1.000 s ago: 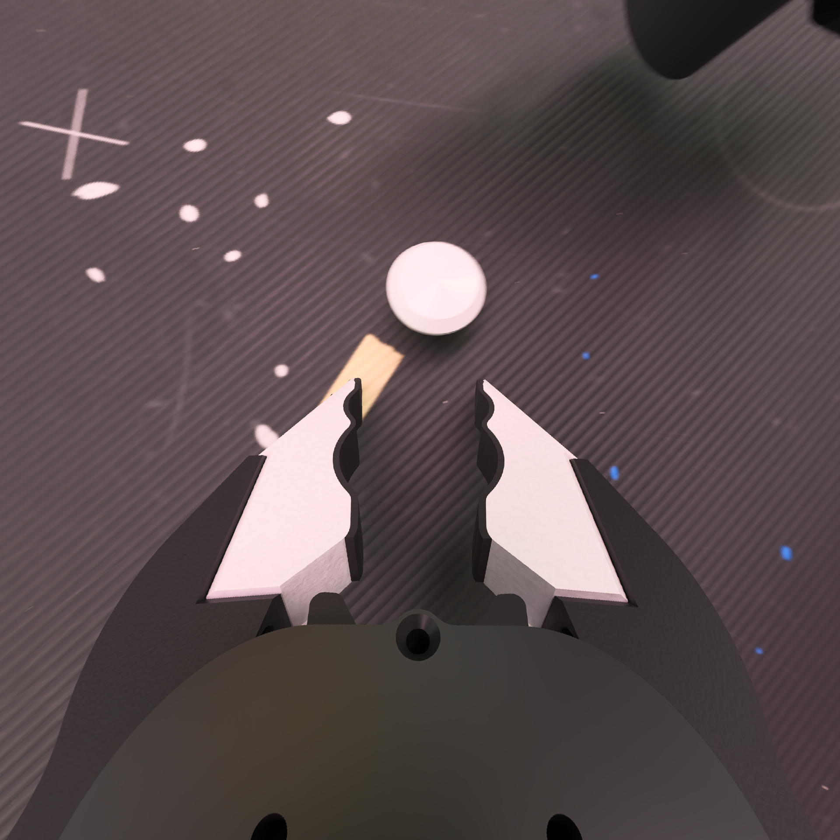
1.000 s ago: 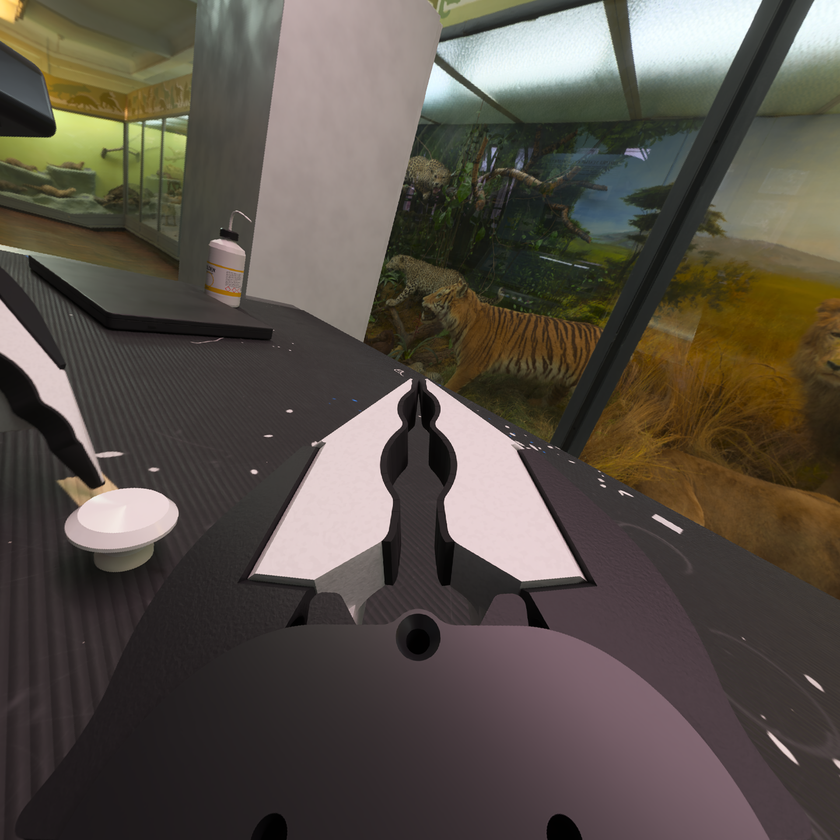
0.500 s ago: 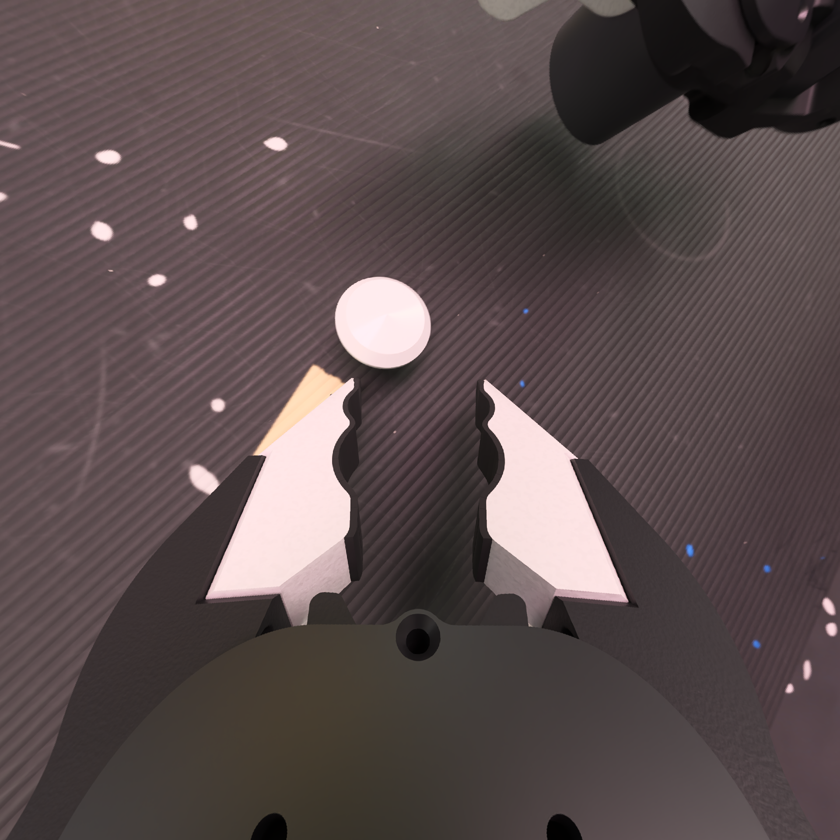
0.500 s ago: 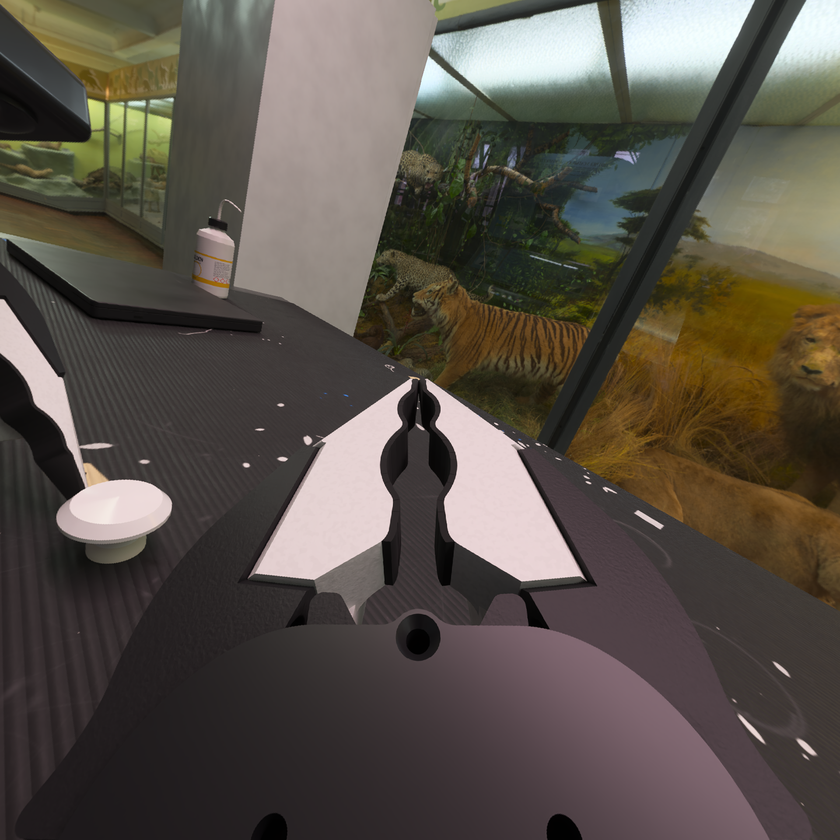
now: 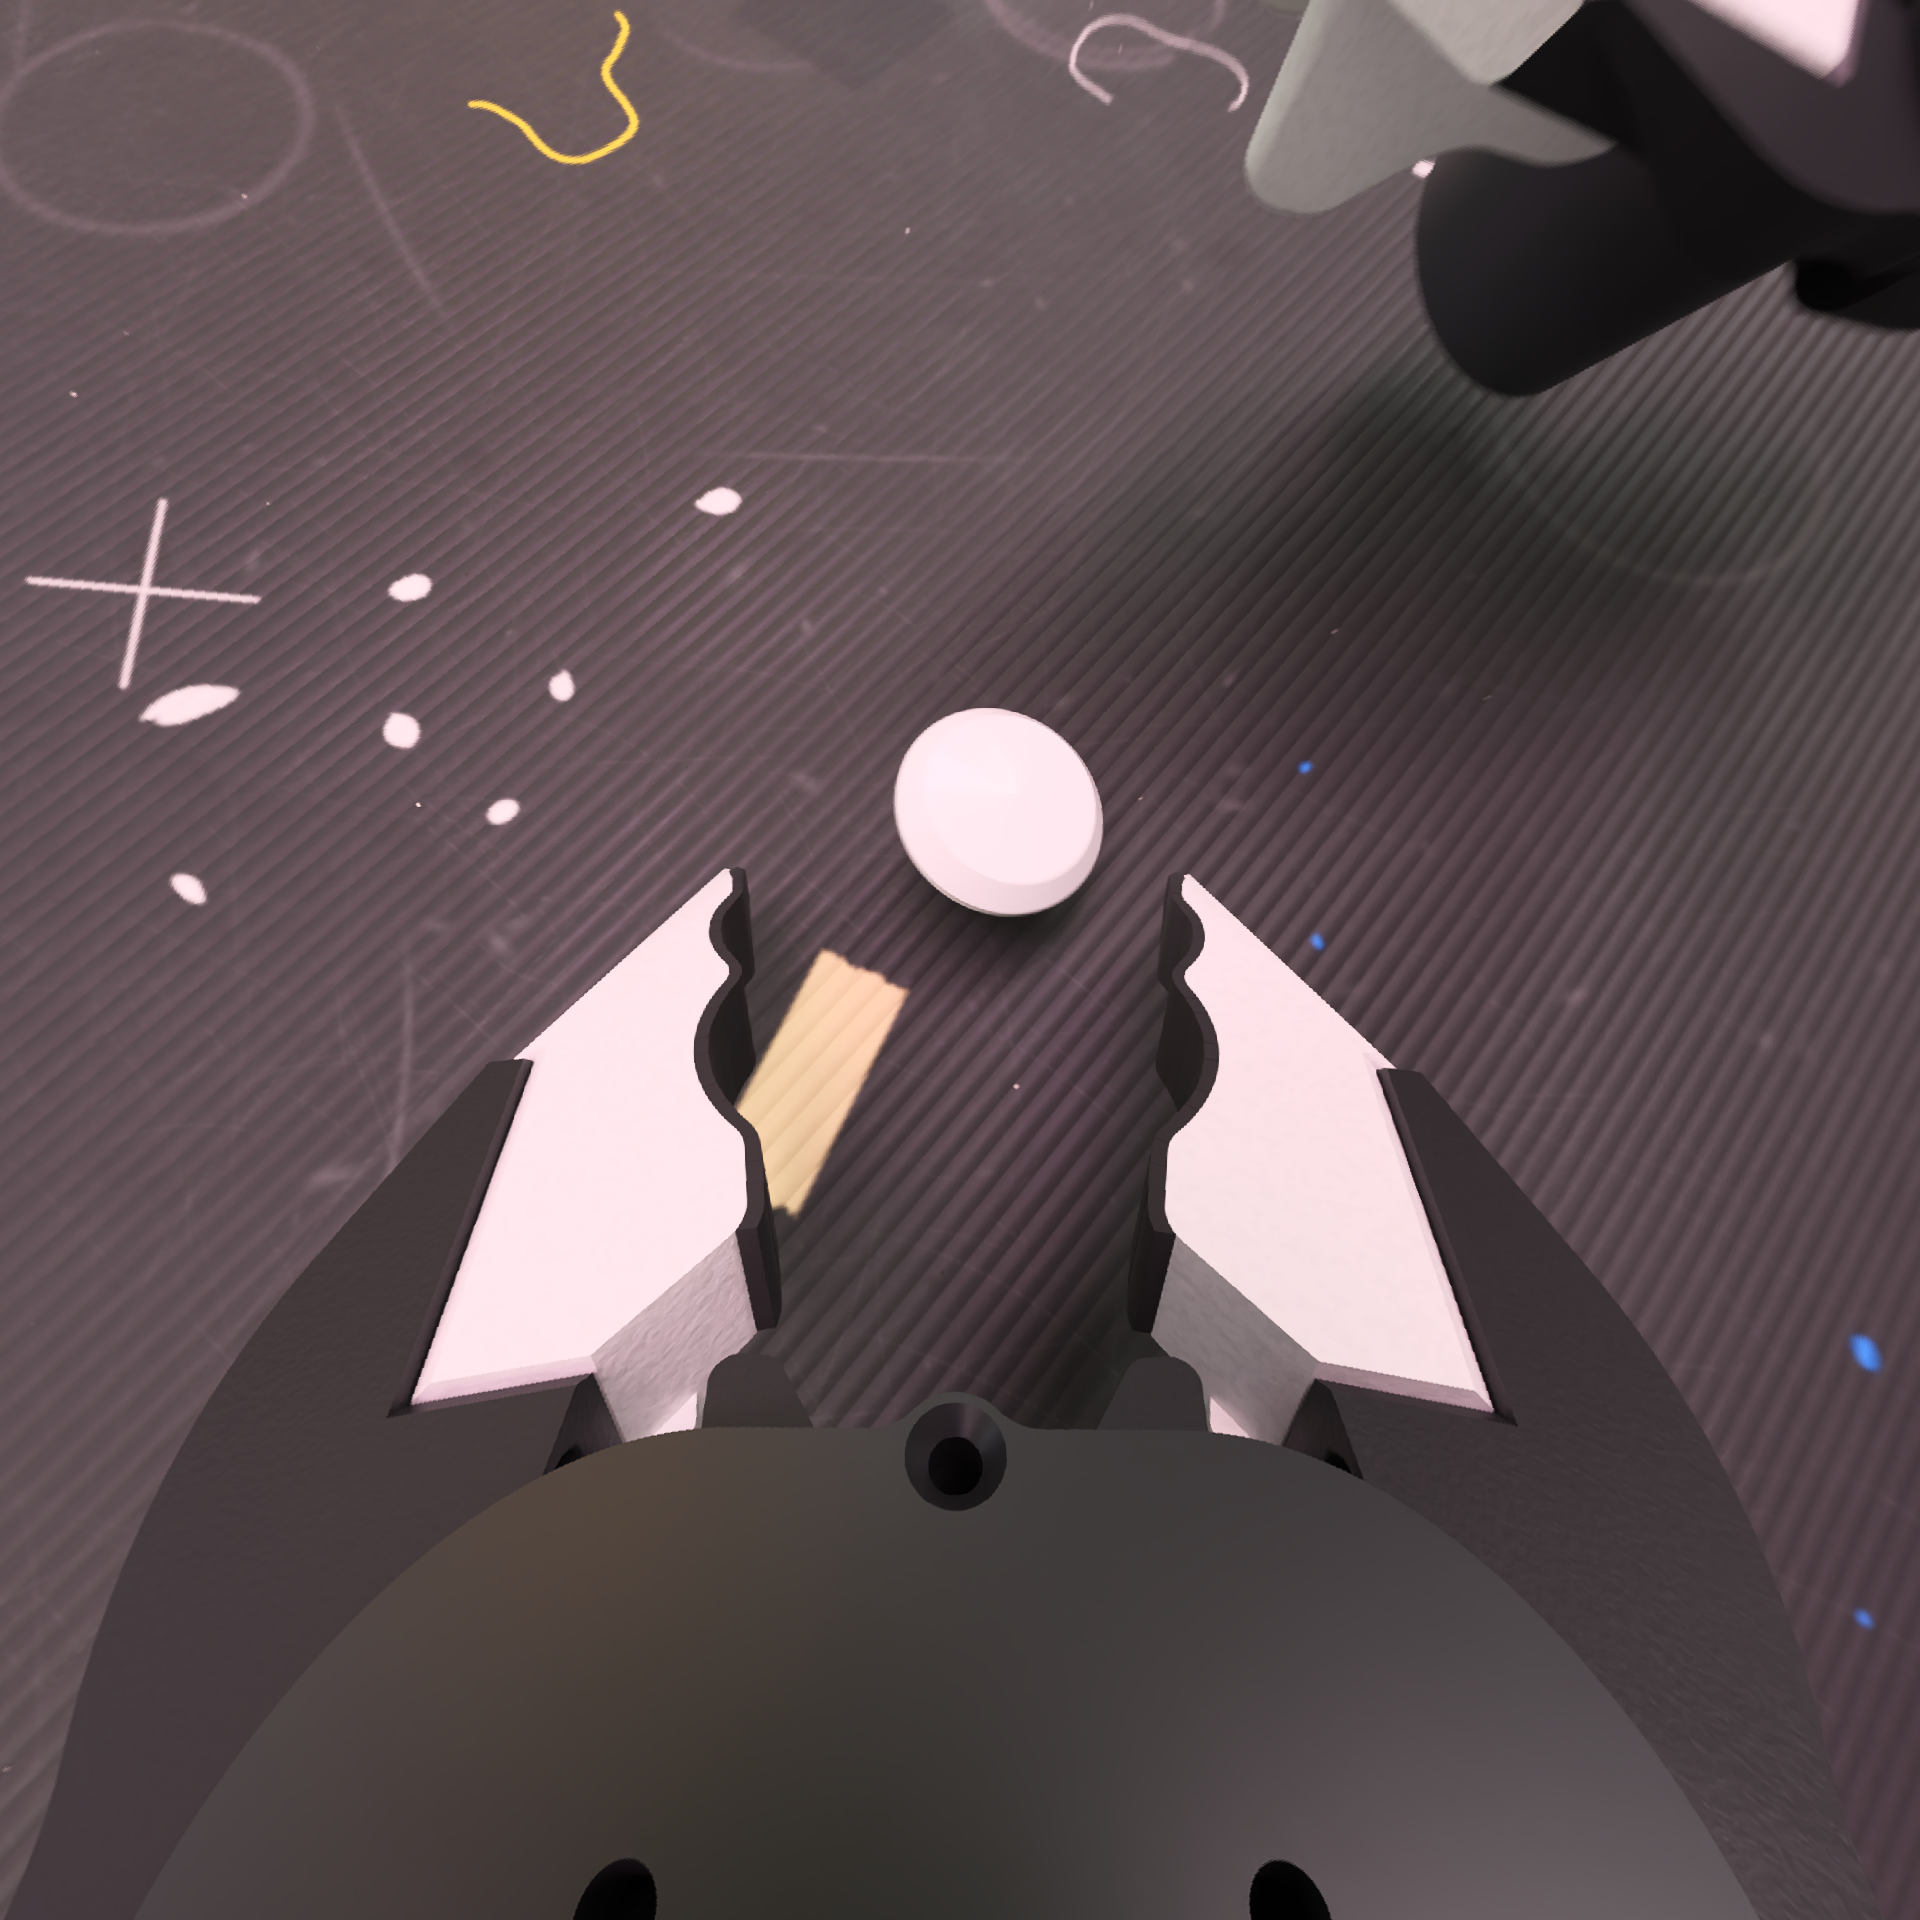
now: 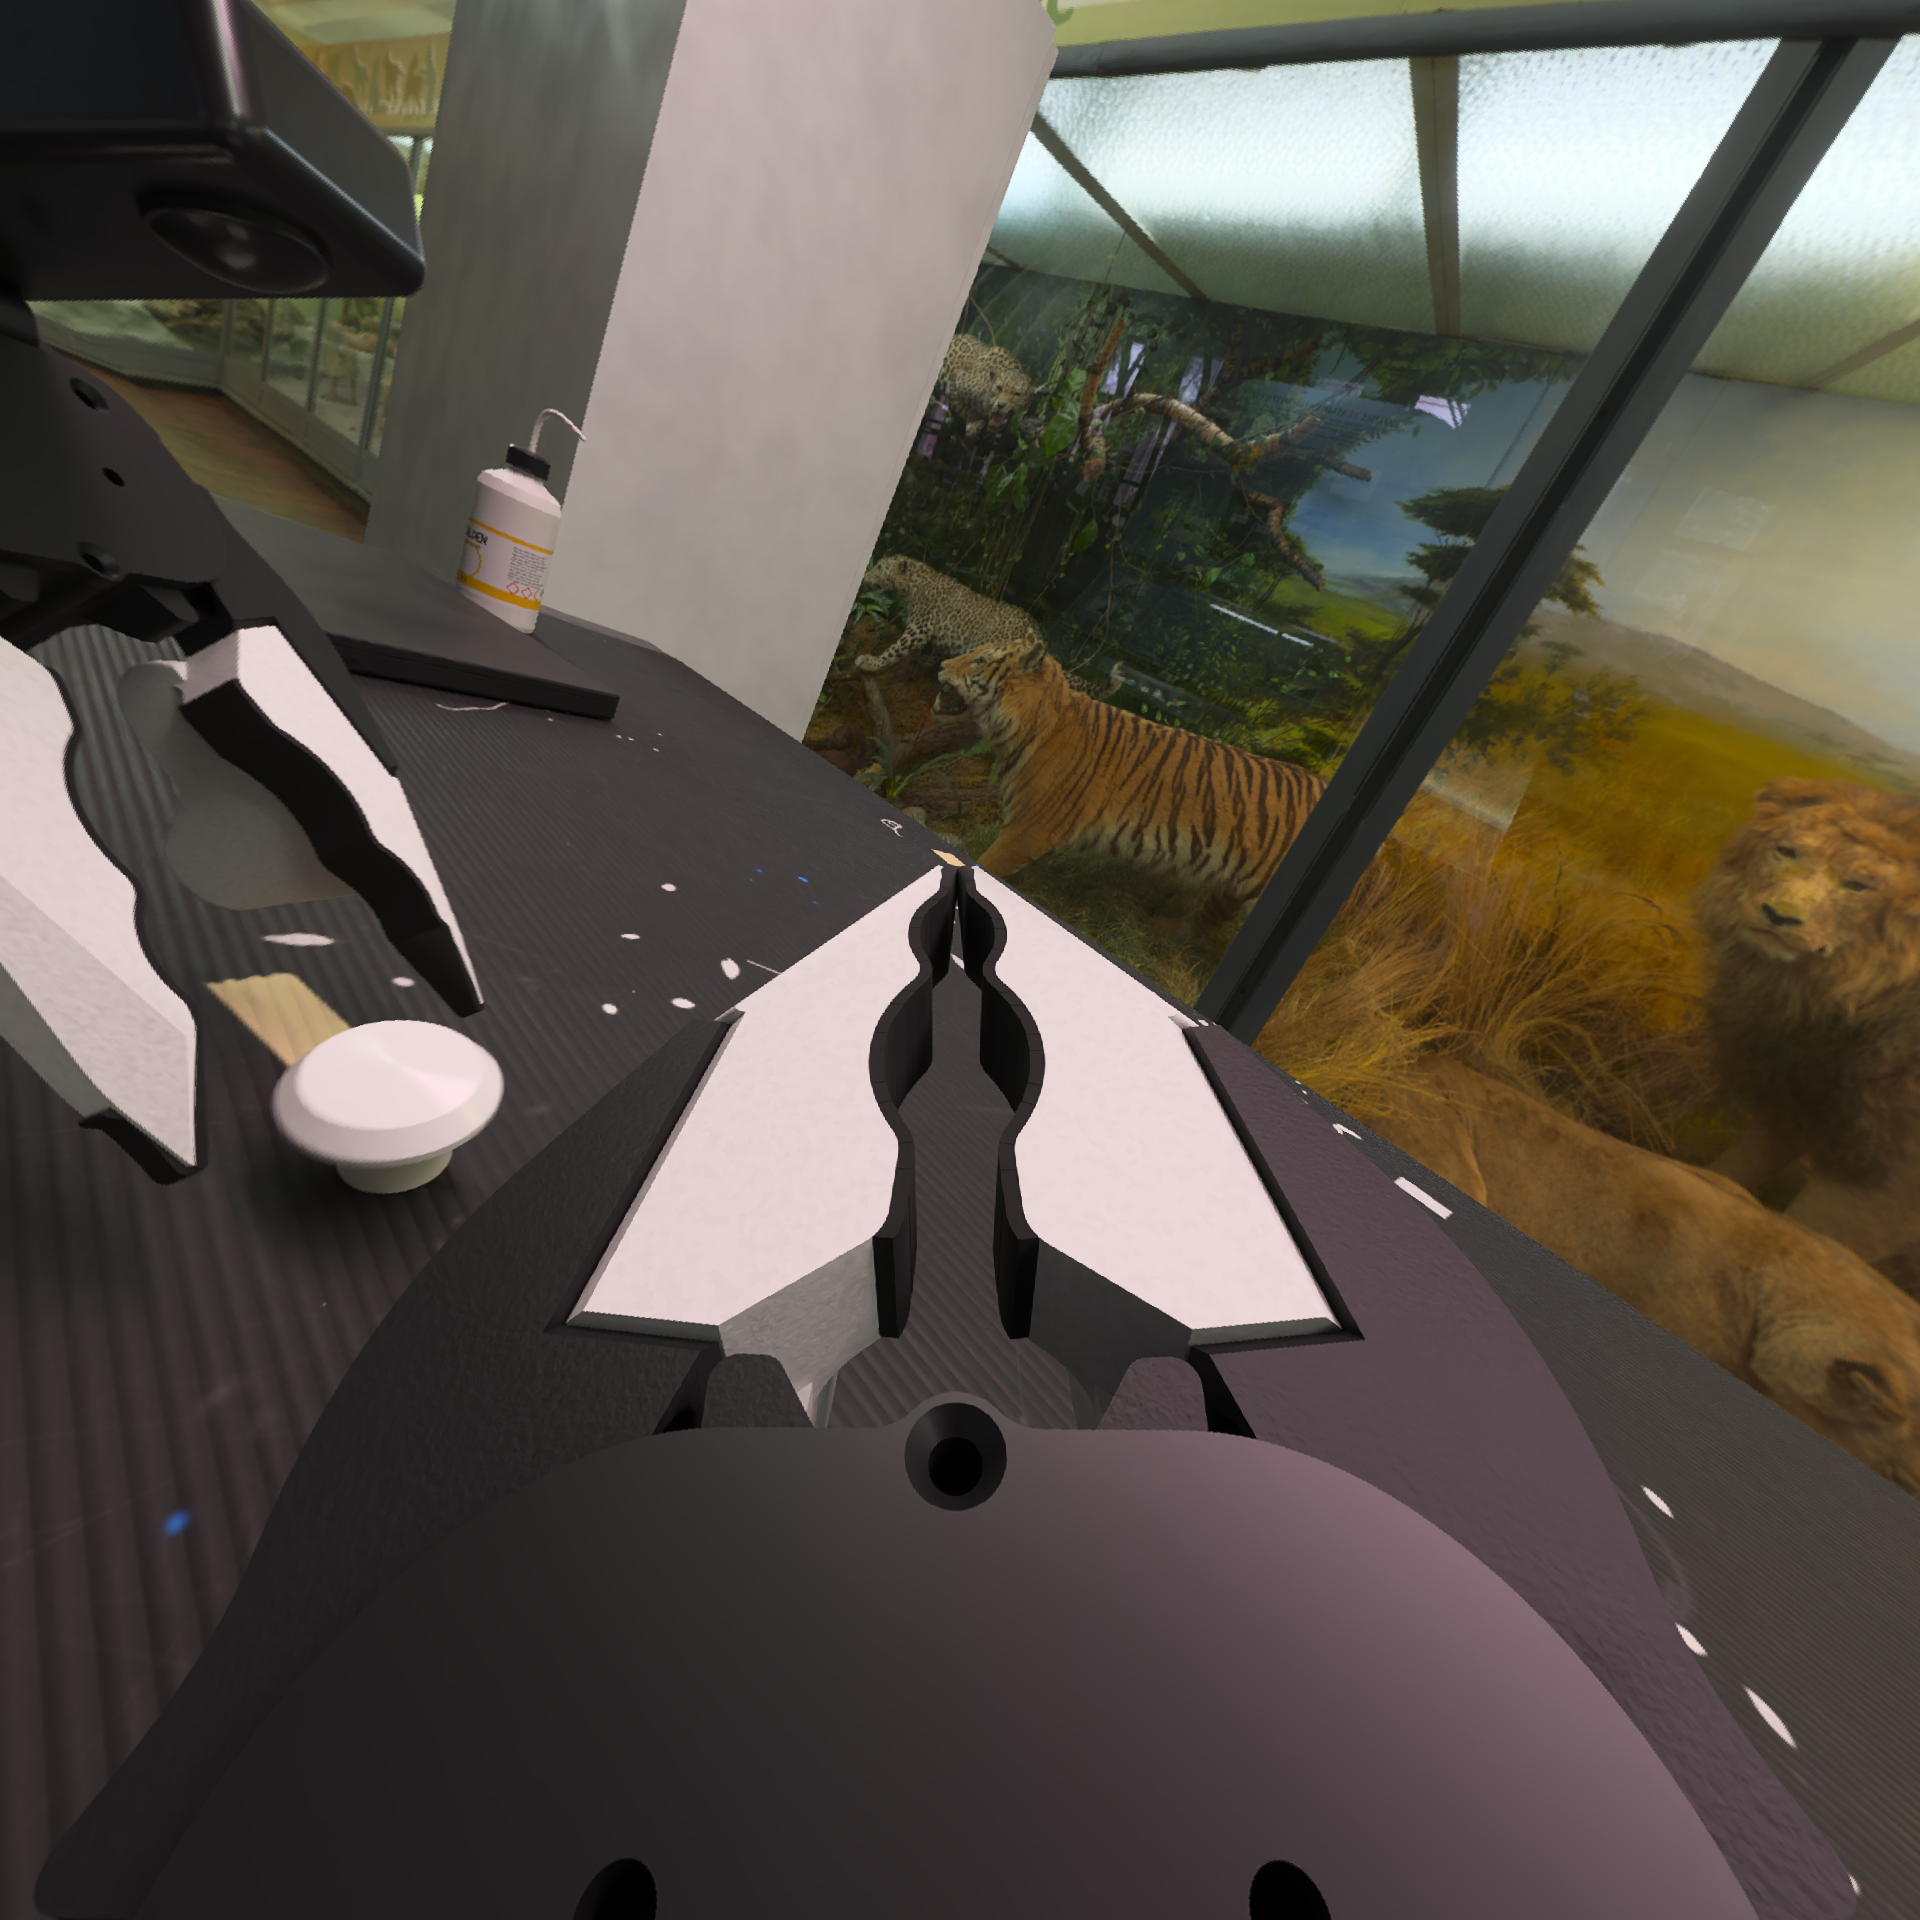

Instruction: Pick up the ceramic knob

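The ceramic knob (image 5: 997,810) is white and round, standing on its stem on the dark ribbed table. My left gripper (image 5: 956,894) is open, above the table, with the knob just past its fingertips and between their lines. In the right wrist view the knob (image 6: 387,1091) sits at the left, with the left gripper's fingers (image 6: 343,810) above and behind it. My right gripper (image 6: 954,883) is shut and empty, off to the knob's right, pointing at the table's far edge. It also shows in the left wrist view's top right corner (image 5: 1621,156).
A tan strip of tape (image 5: 821,1081) lies on the table just before the knob. A white squeeze bottle (image 6: 509,540) and a flat black board (image 6: 488,681) stand at the far end. The table edge (image 6: 1382,1174) runs along the right, with glass beyond.
My left gripper has opened wider and shifted so the knob sits centred ahead of its fingertips. The right gripper stays shut; its view has turned left, bringing the left gripper more into view.
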